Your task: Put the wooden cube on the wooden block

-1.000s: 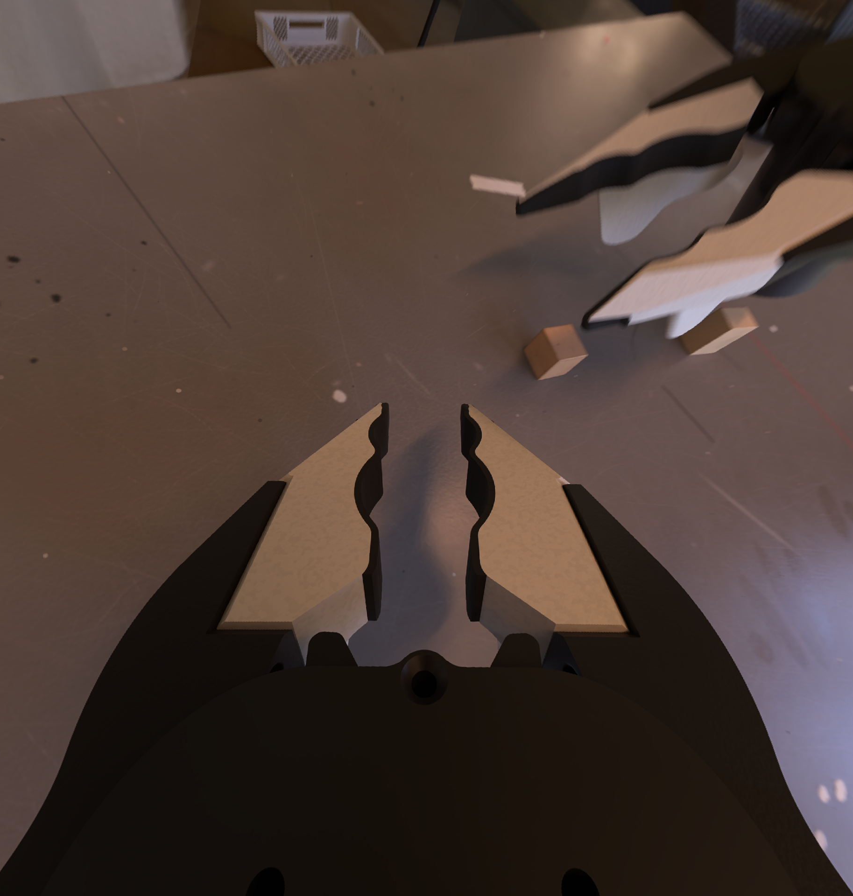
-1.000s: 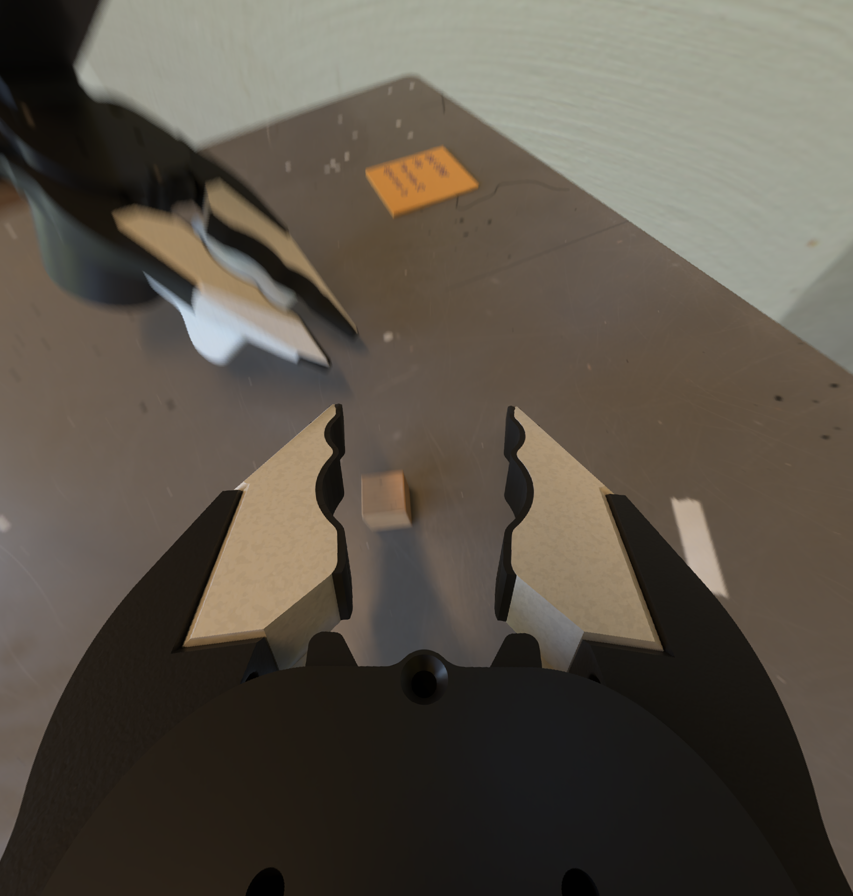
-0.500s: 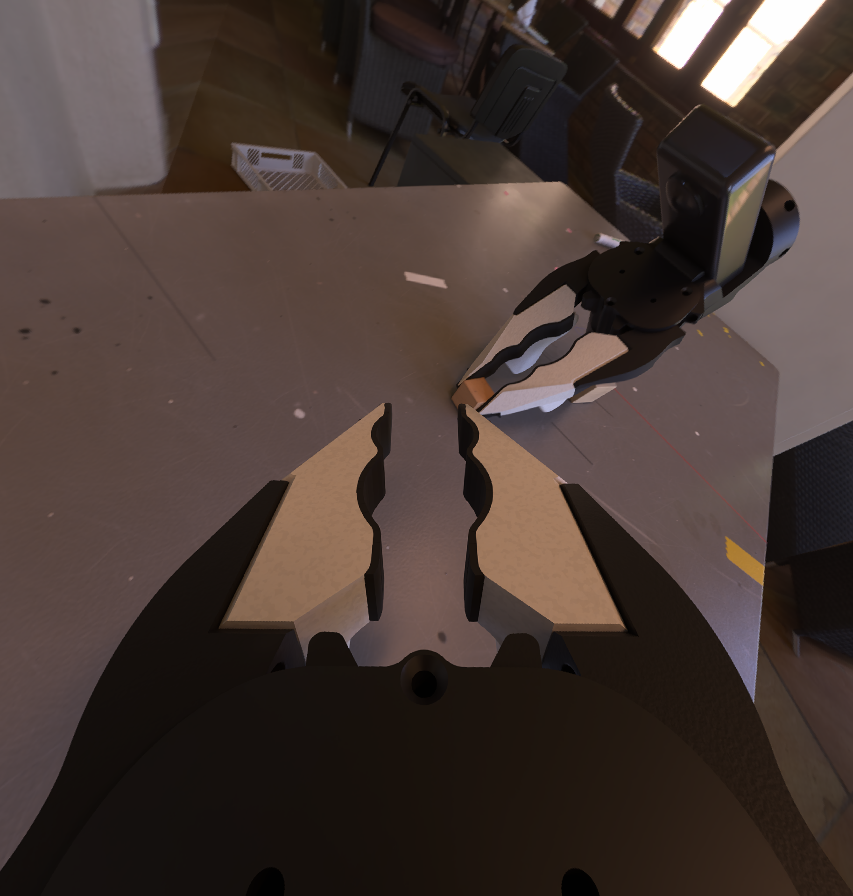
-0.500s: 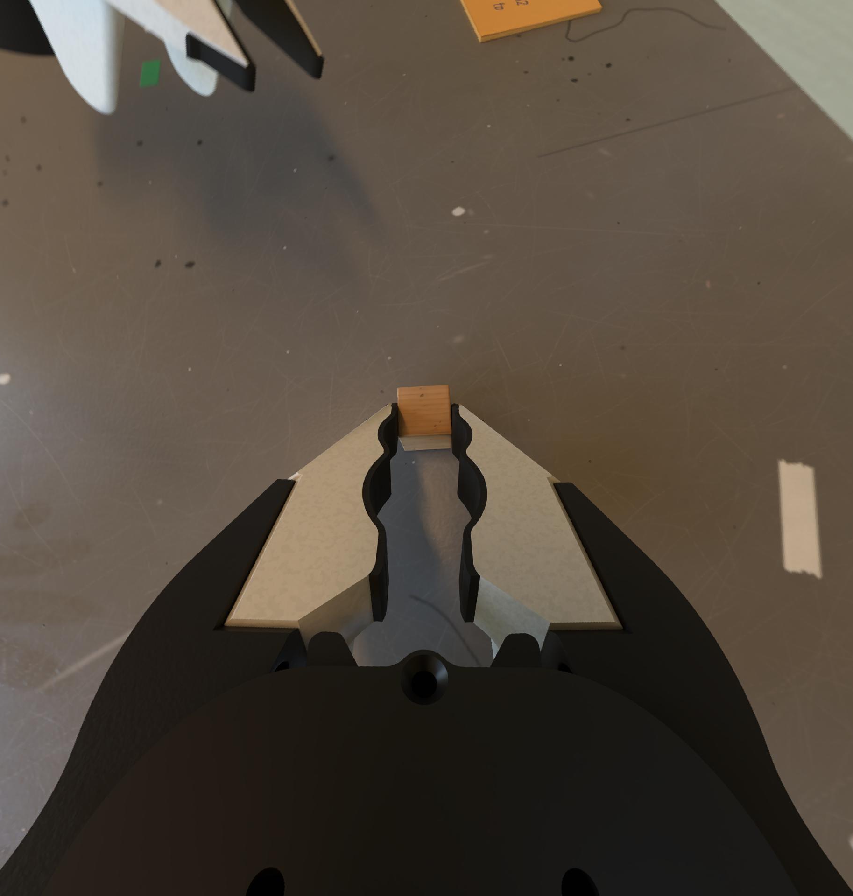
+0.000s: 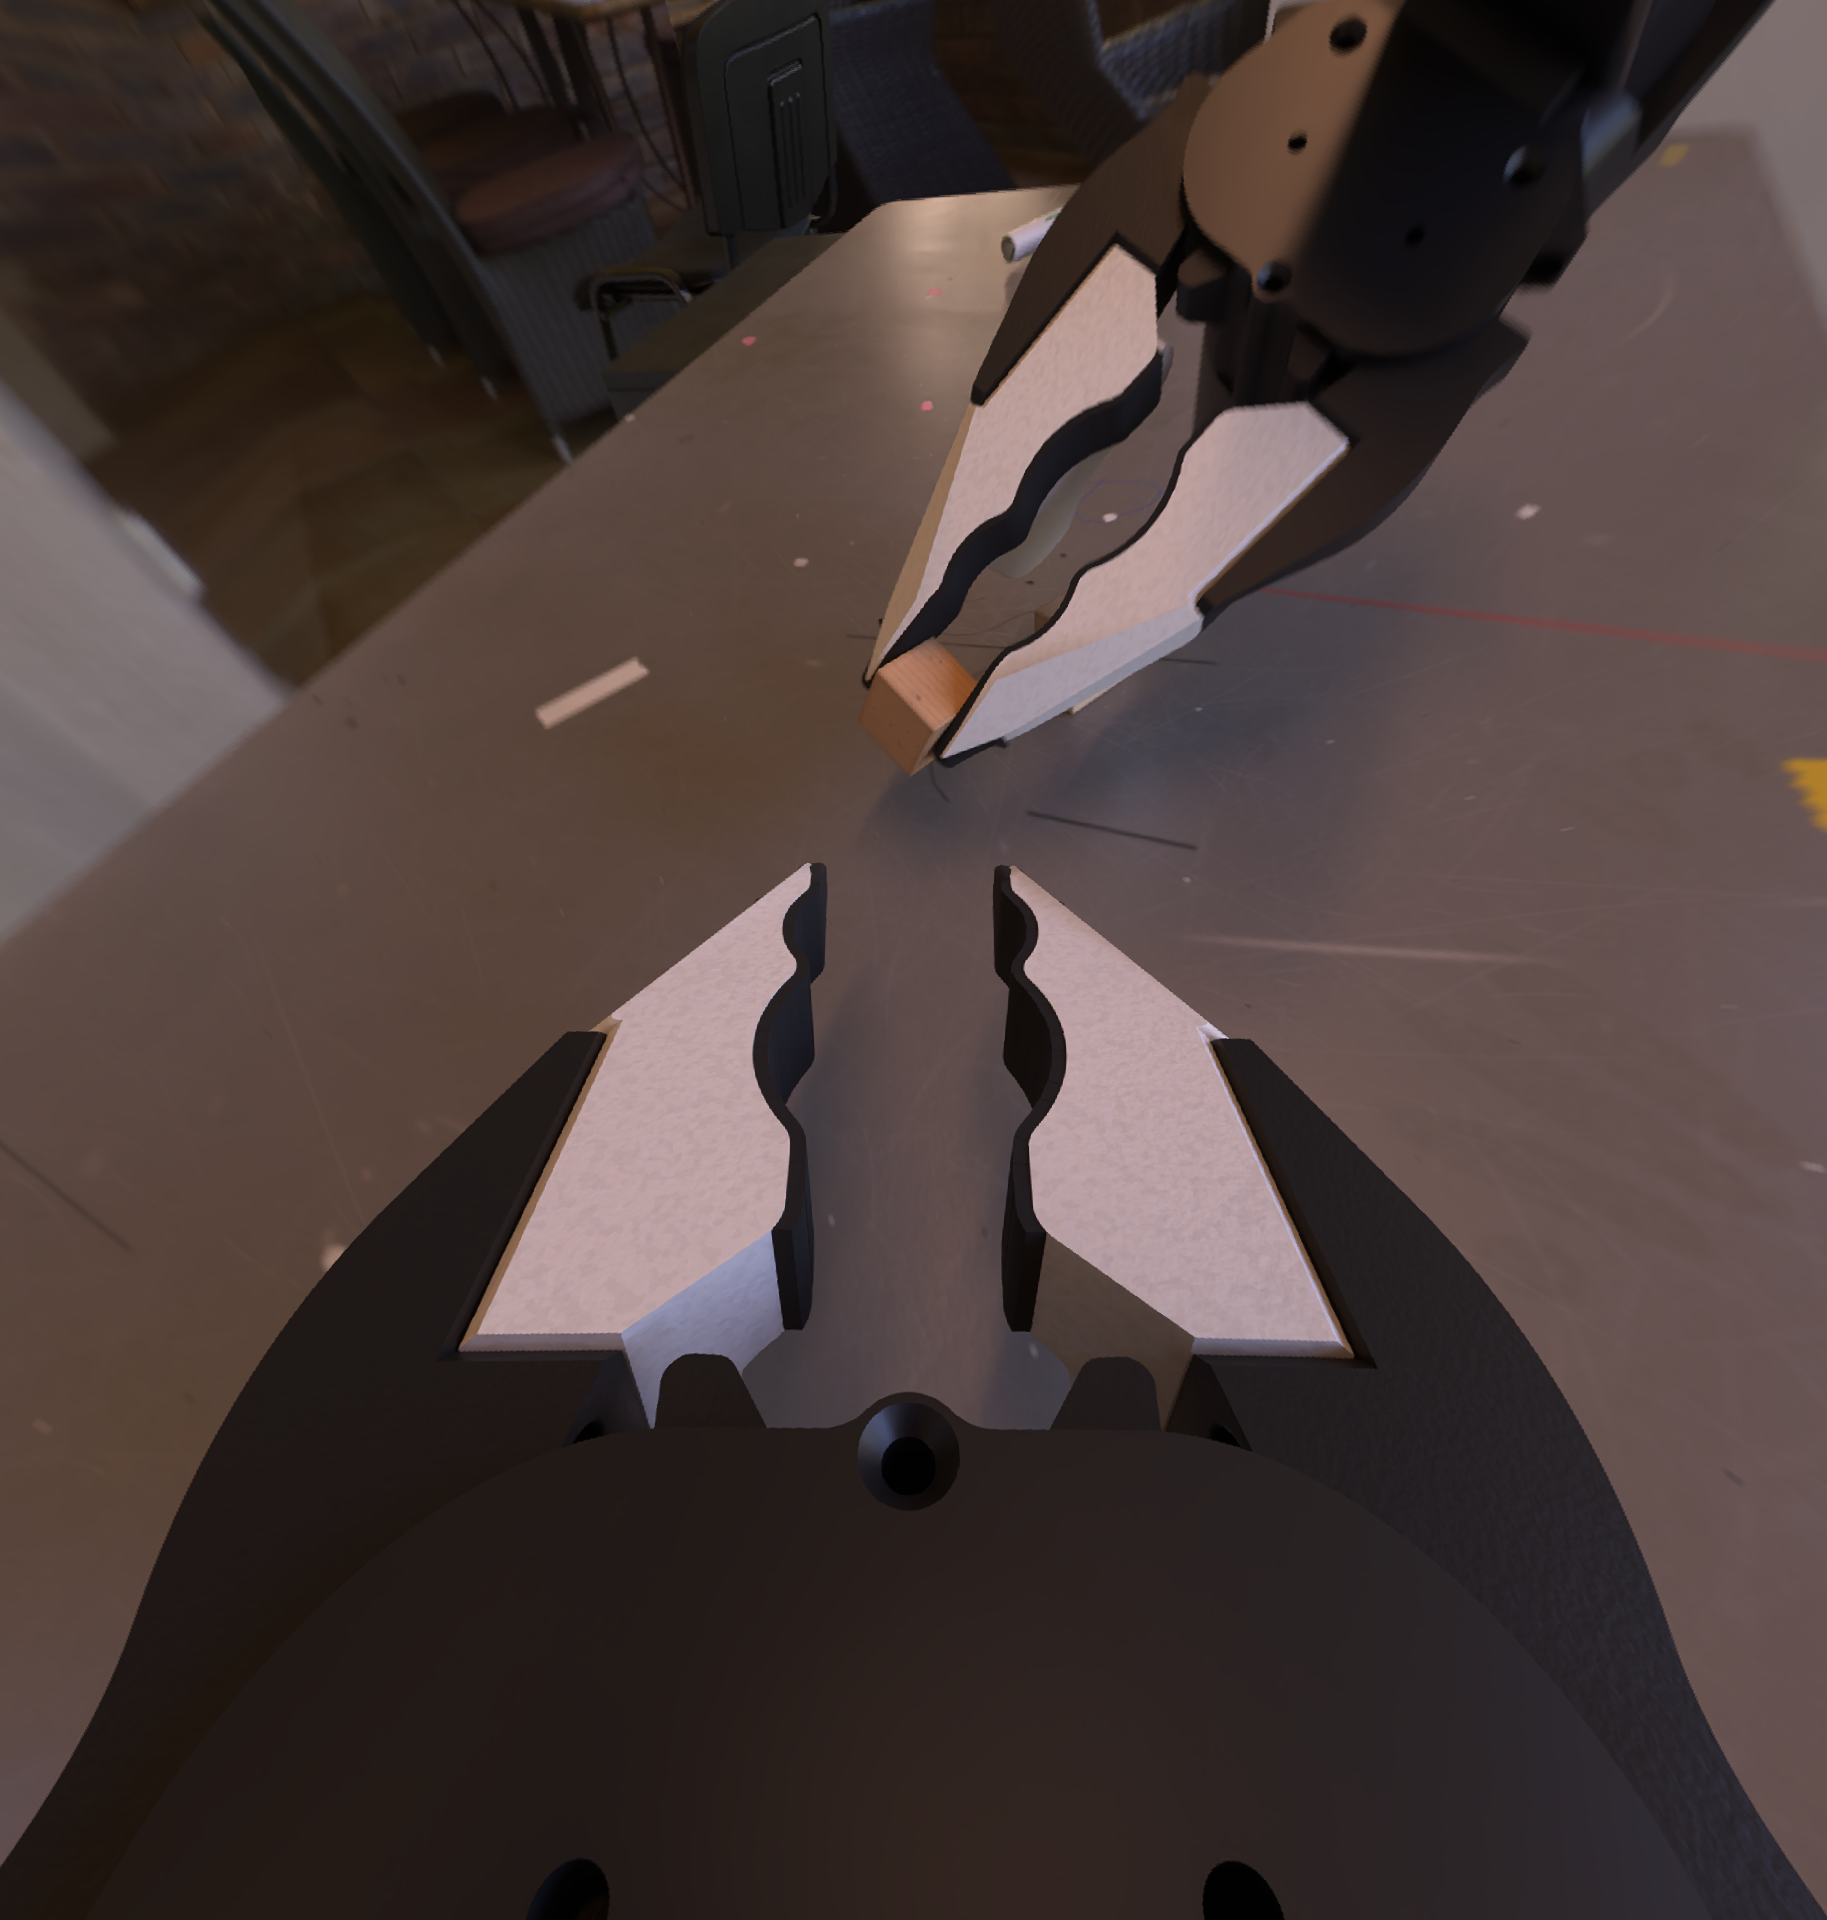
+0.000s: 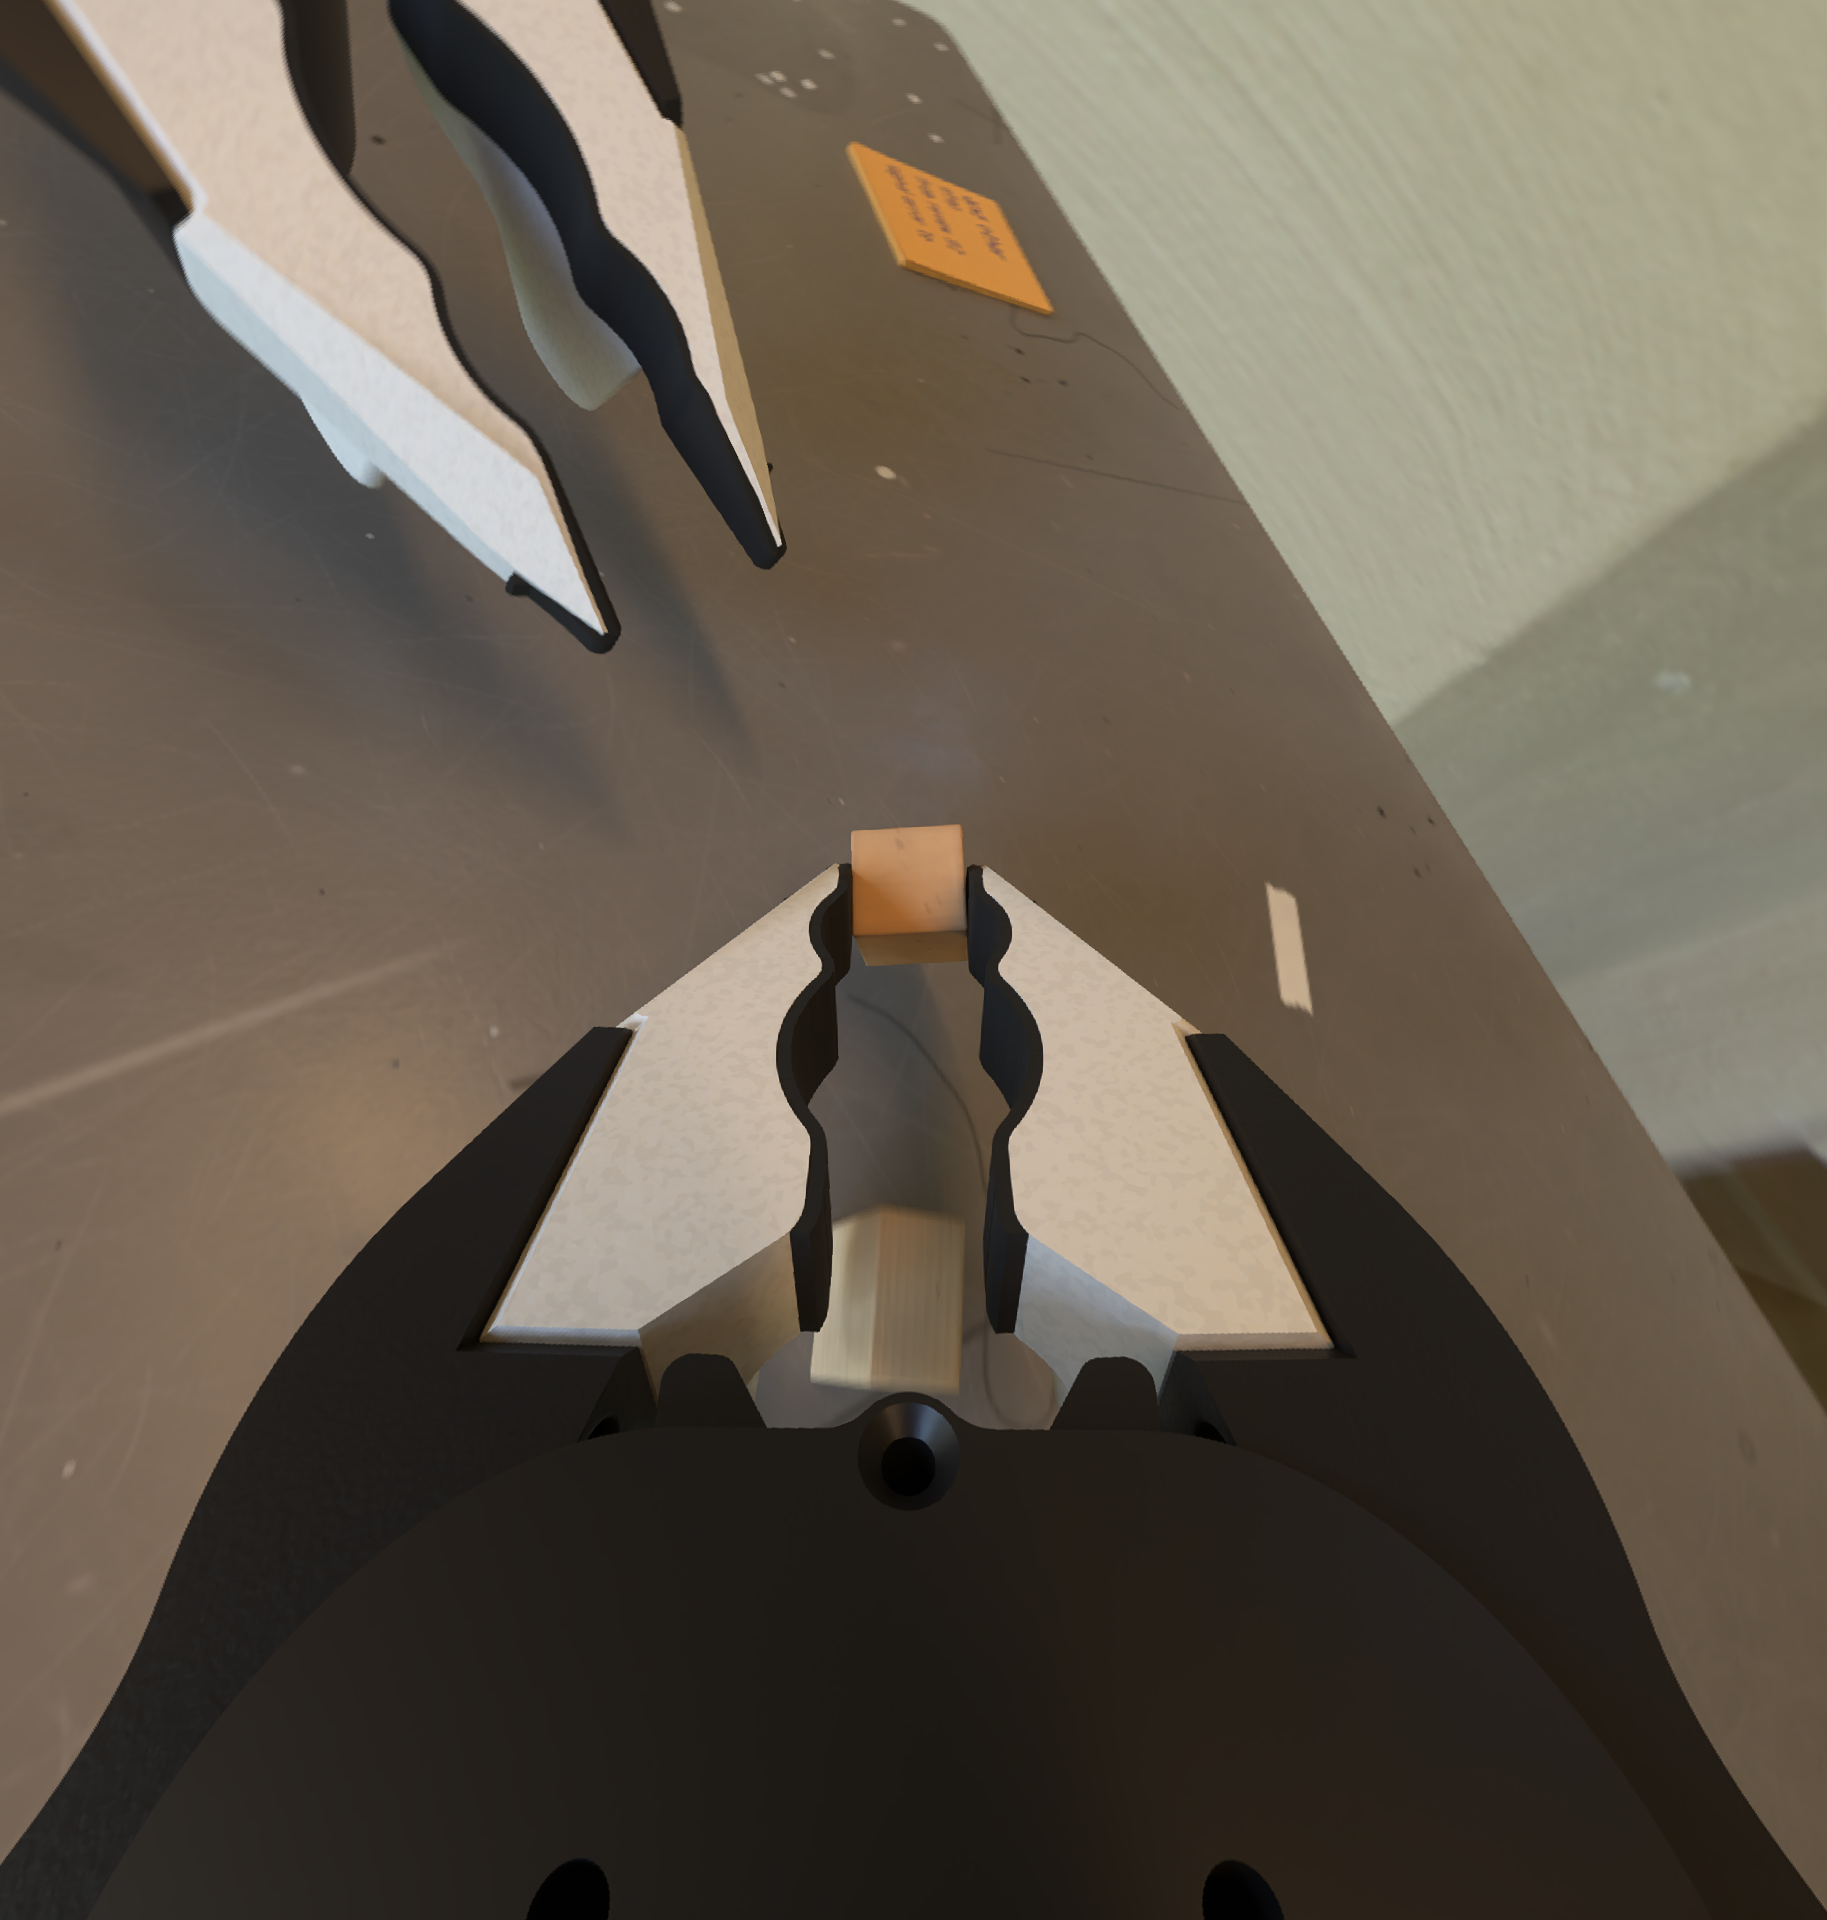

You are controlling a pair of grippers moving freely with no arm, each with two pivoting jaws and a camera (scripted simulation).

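Above bench [image 6: 265,935]:
Right gripper [image 6: 907,904]: jaws clamp wooden cube [image 6: 907,883] over wooden block [image 6: 893,1304].
Left gripper [image 5: 909,883]: jaws apart, empty.

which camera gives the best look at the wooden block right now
The right wrist view: the wooden block lies on the table, framed between the right gripper's fingers. The left wrist view shows only a sliver behind those fingers.

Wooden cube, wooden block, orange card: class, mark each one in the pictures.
wooden cube [image 6: 906,878]: right wrist view, on its top face between the fingertips.
wooden block [image 6: 893,1299]: right wrist view, on its pale top face, seen between the fingers.
orange card [image 6: 945,227]: right wrist view, on its flat middle.
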